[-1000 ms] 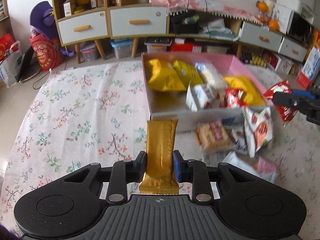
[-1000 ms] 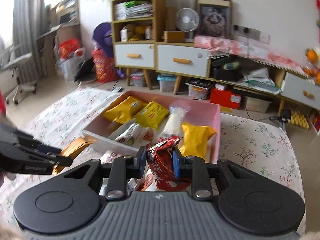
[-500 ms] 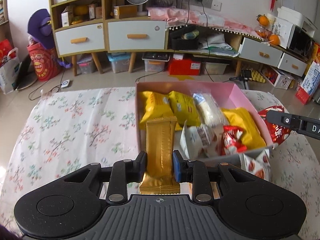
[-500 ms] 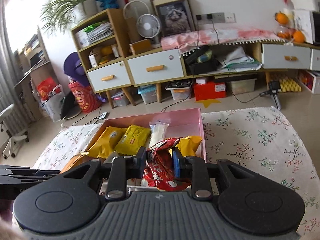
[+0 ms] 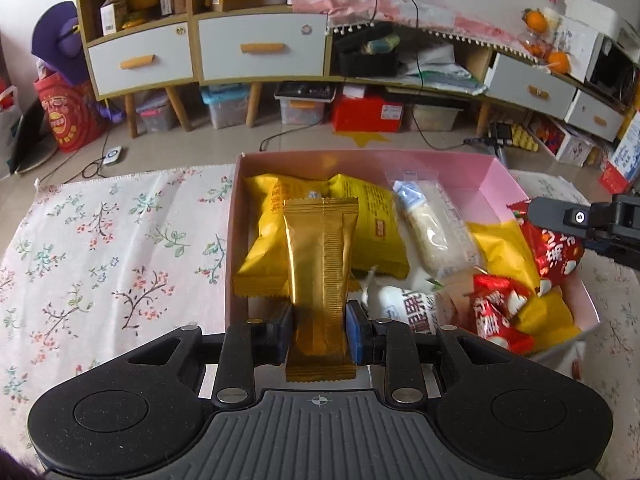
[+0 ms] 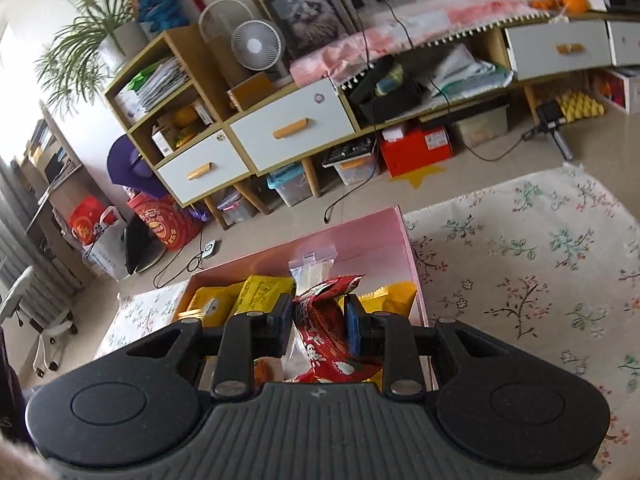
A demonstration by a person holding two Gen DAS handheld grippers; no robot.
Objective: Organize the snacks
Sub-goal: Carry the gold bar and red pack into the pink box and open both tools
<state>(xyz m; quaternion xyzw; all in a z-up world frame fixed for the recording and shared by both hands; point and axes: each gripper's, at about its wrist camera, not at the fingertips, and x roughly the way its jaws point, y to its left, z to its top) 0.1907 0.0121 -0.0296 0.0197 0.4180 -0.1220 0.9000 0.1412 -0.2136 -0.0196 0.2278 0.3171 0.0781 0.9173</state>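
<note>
**Inspector A:** Two grippers in view, both loaded. The left gripper (image 5: 319, 330) has its jaws drawn in tight on a gold wrapped bar (image 5: 320, 264), the blue pads pressing its lower part from either side. The bar stands lengthwise along the fingers, its top end over the near left part of the pink box (image 5: 496, 184).

**Inspector B:** Confirmed. And the right gripper (image 6: 319, 320)?

**Inspector A:** Jaws nearly closed on a red snack packet (image 6: 324, 320), crumpled between the pads. In the left wrist view the same packet hangs at the box's right wall, below the black finger that comes in from the right edge.

**Inspector B:** Contents of the box?

**Inspector A:** Two yellow bags (image 5: 280, 240) side by side along the left wall, partly behind the gold bar. A clear pack of white sticks (image 5: 432, 224) lies next to them toward the middle. A third yellow bag (image 5: 500, 248) is on the right side. Nearer the camera are a white packet with dark lettering (image 5: 412, 308) and a small red and white packet (image 5: 496, 312).

**Inspector B:** Support surface?

**Inspector A:** The box sits on a floral cloth (image 5: 112, 256) that extends to its left and right. Beyond it are a tiled floor and a cabinet with white drawers (image 5: 260, 46).
</note>
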